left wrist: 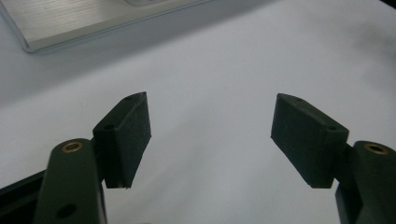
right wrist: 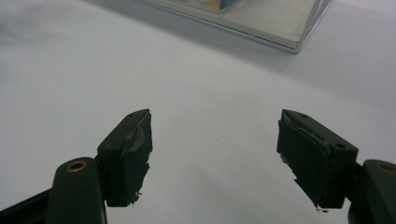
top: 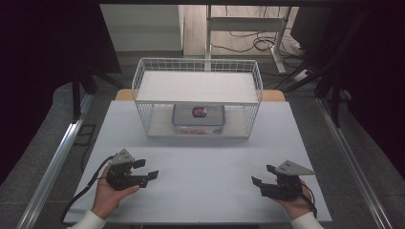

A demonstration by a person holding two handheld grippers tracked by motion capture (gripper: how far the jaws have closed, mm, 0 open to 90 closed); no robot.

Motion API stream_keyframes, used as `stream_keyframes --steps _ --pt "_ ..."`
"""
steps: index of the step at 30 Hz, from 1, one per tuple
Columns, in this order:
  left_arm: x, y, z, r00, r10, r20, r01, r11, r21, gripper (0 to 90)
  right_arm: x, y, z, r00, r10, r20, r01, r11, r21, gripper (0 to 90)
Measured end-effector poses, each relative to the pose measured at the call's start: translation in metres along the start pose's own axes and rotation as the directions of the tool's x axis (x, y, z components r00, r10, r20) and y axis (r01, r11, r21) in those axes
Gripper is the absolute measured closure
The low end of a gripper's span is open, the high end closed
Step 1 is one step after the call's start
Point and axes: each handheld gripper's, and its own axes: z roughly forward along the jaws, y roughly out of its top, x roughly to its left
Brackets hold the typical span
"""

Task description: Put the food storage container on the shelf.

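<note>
One flat, rounded-square container (top: 198, 119) with a grey lid and a red-and-black label on top sits on the lower shelf of a white wire rack (top: 198, 98) at the far middle of the table (top: 200, 162). It lies well apart from both sets of fingers, far of them and between their lines. The rack has thin wire-grid walls and two pale, smooth shelf boards. The table top is matte, pale grey. Near the left edge, the left gripper (top: 145, 169) rests in an upturned hand (top: 112, 191), its blocky black fingers (left wrist: 126, 135) spread wide over bare table. Near the right, the right gripper (top: 263, 175) is held likewise, its fingers (right wrist: 128, 156) spread, with frayed pad edges.
</note>
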Motion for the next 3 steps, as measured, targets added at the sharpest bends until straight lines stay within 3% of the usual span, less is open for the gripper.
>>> stream_keyframes --steps 3 --pt "0.0007 0.0 0.0016 1.0 0.003 0.0 -0.003 1.0 0.005 28.0 0.0009 0.0009 -0.0012 1.0 0.002 0.001 -0.002 1.0 -0.015 23.7"
